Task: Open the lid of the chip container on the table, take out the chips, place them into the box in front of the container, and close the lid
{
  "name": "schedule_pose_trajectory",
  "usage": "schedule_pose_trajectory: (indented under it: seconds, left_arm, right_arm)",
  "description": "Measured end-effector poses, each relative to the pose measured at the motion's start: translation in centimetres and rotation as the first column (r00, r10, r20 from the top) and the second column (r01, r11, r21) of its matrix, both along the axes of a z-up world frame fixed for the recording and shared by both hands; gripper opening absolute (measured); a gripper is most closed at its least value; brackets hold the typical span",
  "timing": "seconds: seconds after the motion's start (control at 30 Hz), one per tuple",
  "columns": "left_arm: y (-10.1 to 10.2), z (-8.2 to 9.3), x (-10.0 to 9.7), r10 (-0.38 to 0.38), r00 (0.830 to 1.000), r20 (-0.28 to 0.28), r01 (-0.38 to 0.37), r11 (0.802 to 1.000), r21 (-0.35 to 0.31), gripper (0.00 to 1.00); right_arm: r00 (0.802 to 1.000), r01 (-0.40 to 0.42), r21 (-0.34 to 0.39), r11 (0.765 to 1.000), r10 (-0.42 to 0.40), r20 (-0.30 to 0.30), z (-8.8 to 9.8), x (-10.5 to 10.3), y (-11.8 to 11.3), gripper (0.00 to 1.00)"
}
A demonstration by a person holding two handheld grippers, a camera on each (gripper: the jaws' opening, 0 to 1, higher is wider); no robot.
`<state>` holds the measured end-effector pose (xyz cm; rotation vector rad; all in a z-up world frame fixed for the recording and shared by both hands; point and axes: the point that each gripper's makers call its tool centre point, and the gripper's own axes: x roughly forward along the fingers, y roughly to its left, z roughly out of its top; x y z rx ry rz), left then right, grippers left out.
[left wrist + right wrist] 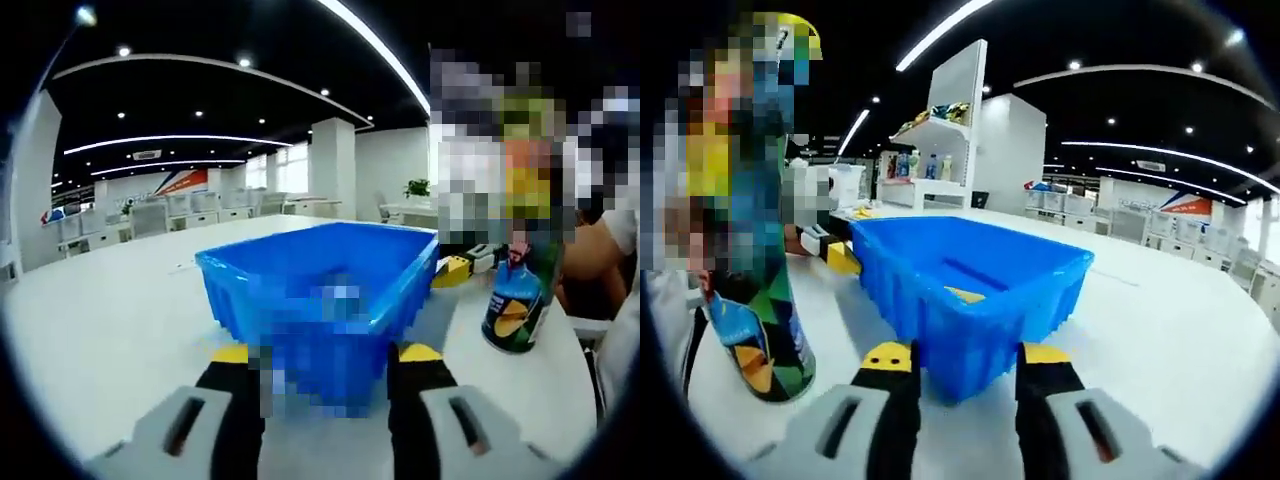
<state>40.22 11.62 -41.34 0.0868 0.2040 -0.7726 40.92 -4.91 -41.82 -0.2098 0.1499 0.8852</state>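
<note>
The blue box (320, 285) sits on the white surface (110, 320) squarely ahead of both cameras, its open top facing up so that chips can be dropped in from above. Something yellow lies on its floor in the right gripper view; it may be a chip, but the view is too coarse to say for sure.

The chip container (517, 300) stands upright on the surface beside the box, on the person's side of it. In the right gripper view the same container (760, 320) rises tall at the left edge. Its upper part is masked by blur, so whether the lid is on or off cannot be told.

The left claw (325, 360) hangs low just before the box's near wall, jaws spread with nothing between them. The right claw (958, 362) is likewise spread and empty, aimed at the box's near corner. Both seem held back at the ready, not yet engaged with the container.

There is open surface to the outer side of each claw, wide and bare. The tight spot is the gap between box wall and container: a claw reaching for the lid would likely have to come from above or from the free side, since a sideways knock could tip so tall a can.
</note>
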Motion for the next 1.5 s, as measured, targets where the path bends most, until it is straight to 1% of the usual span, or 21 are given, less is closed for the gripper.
schedule_pose_trajectory:
  seconds: [0.17,0.4,0.73,1.0,1.1,1.27,1.37,1.47,1.5]
  left_arm:
    - [0.1,0.0,0.1,0.013,1.000,0.002,-0.013,1.000,0.001,0.44]
    - [0.2,0.0,0.2,0.034,0.999,0.000,-0.034,0.999,-0.007,0.40]
    - [0.1,0.0,-0.3,0.025,1.000,0.005,-0.025,1.000,0.011,0.39]
    - [0.0,0.0,-0.7,0.021,1.000,0.007,-0.021,0.999,0.032,0.38]
    - [0.0,0.4,-0.7,0.025,1.000,0.015,-0.025,0.999,0.026,0.37]
    - [-0.2,1.4,0.1,0.028,0.999,0.019,-0.029,0.999,0.024,0.37]
    - [-0.3,1.8,1.2,0.029,0.999,0.019,-0.029,0.999,0.031,0.37]
    - [-0.4,2.3,2.3,0.033,0.999,0.018,-0.033,0.999,0.021,0.38]
    - [-0.5,2.5,2.5,0.035,0.999,0.026,-0.036,0.999,0.019,0.38]
  right_arm:
    - [1.000,0.016,0.014,1.000,-0.016,-0.002,0.0,0.1,0.0,0.36]
    - [1.000,0.027,0.004,1.000,-0.027,0.004,0.0,0.2,0.1,0.35]
    - [1.000,0.021,-0.010,1.000,-0.021,0.006,0.1,0.0,0.2,0.34]
    - [0.999,0.015,-0.035,0.999,-0.014,0.034,0.6,-0.5,0.2,0.34]
    - [0.999,0.017,-0.031,0.999,-0.015,0.046,1.1,-0.4,0.0,0.34]
    - [0.999,0.023,-0.032,0.999,-0.022,0.049,1.9,0.5,-0.1,0.34]
    - [0.998,0.026,-0.041,0.999,-0.024,0.057,2.4,1.4,-0.3,0.34]
    - [0.998,0.034,-0.039,0.999,-0.032,0.054,2.8,2.4,-0.4,0.34]
    - [0.998,0.039,-0.043,0.998,-0.037,0.051,2.9,2.8,-0.5,0.34]
